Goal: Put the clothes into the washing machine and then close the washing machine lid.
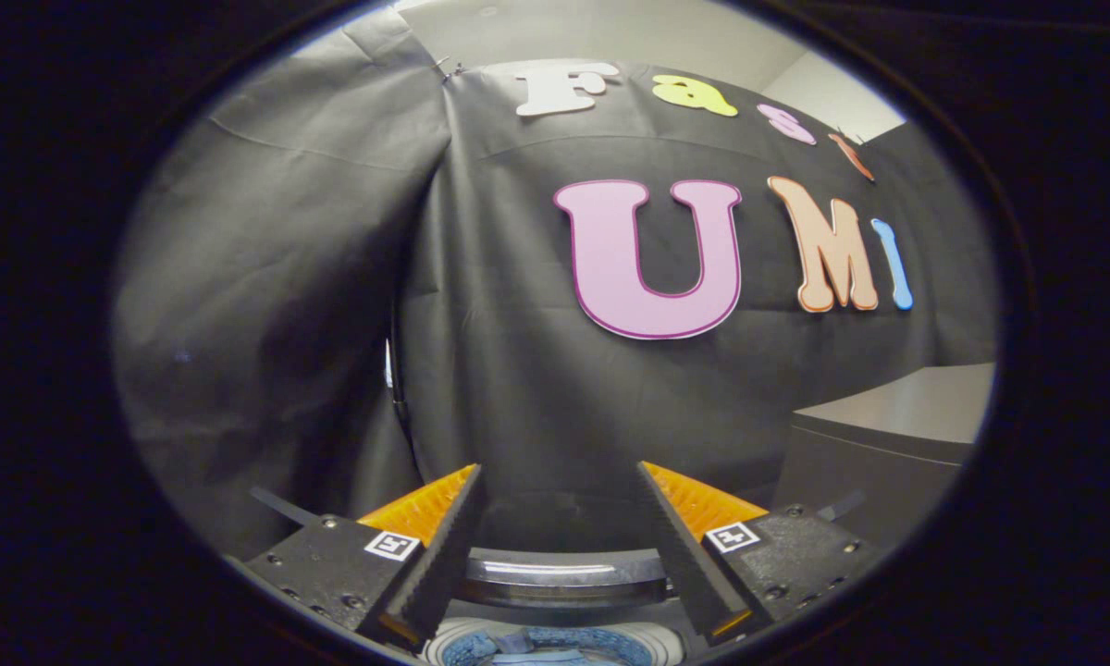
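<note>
My gripper (pixel 560 481) is open, its two fingers spread wide with nothing between them, pointing at the booth's black cloth wall. Low between the fingers I see the washing machine's round opening (pixel 555 638), with its lid (pixel 564 572) raised at the back edge. Blue cloth (pixel 541 645) lies inside the drum, under the fingers. The gripper hangs above the machine, apart from the lid and the cloth.
A grey box-like unit (pixel 897 421) with a flat top stands to the right, beyond the right finger. Black cloth walls (pixel 518 370) close off the space ahead and to the left.
</note>
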A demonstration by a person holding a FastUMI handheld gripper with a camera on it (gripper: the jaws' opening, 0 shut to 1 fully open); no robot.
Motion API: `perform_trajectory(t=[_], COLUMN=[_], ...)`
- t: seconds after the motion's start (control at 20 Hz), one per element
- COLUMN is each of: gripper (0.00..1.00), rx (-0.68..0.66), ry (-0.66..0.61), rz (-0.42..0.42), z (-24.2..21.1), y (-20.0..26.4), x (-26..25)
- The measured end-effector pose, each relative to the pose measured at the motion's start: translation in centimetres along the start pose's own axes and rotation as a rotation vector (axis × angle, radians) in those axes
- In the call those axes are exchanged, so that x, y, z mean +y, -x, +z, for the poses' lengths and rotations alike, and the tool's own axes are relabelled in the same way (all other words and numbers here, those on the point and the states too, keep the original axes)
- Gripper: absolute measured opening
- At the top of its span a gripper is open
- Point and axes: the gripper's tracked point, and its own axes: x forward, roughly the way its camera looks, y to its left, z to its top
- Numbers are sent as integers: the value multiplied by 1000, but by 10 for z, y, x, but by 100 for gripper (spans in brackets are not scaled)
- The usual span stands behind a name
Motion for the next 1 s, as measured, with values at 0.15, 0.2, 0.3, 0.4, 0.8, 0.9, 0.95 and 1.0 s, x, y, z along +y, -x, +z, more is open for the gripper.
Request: perform_trajectory(t=[0.15,0.2,0.3,0.4,0.8,0.9,0.95,1.0], gripper=[97,97,97,98,99,99,99,99], rx=[39,72,109,136,184,200,209,214], ry=[-3,3,14,9,-38,-41,-44,-45], rz=[7,6,-11,-9,-22,-27,-28,-22], z=[-9,-16,-33,-50,-98,-105,-109,-110], y=[7,12,19,33,52,57,60,66], x=[3,3,0,5,4,2,2,2])
